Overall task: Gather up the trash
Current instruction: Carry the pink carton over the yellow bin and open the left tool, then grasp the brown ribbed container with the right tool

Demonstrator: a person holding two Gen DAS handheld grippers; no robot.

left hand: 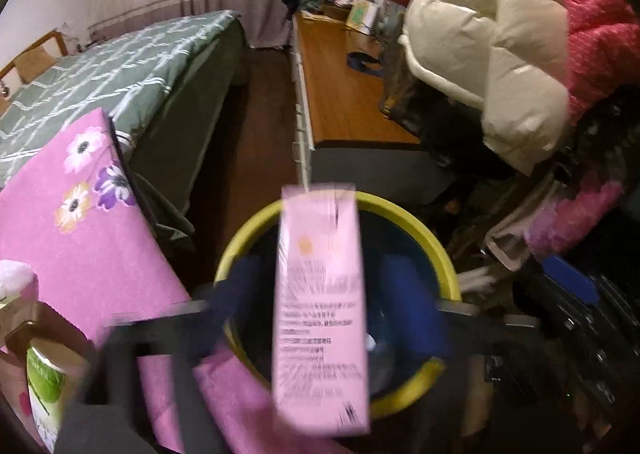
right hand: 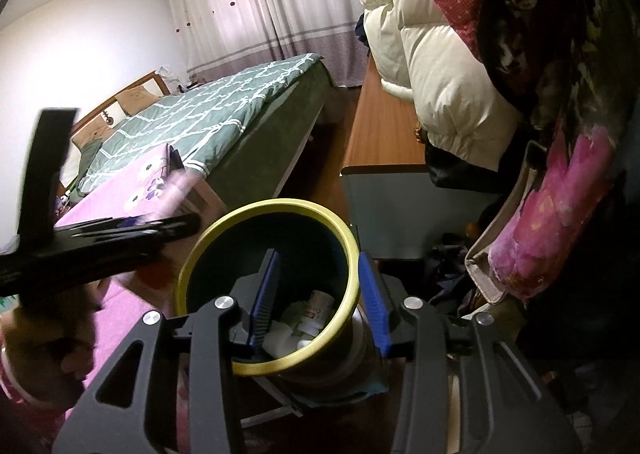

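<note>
Straddling one wall of the yellow-rimmed bin, the right gripper has its jaws about halfway apart, one finger inside, one outside; that rim is the stiff place to hold. The left gripper gapes wide above it, the pink box loose between its fingers: light, stiff cardboard

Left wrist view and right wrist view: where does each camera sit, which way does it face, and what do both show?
Left wrist: on the left gripper, facing down into the yellow-rimmed bin; its open fingers flank a pink carton.
Right wrist: on the right gripper, facing down at the bin; its fingers straddle the rim, one inside, one outside; the blurred left gripper shows at left.
Shared: the bin, the green bed, the left gripper.
</note>
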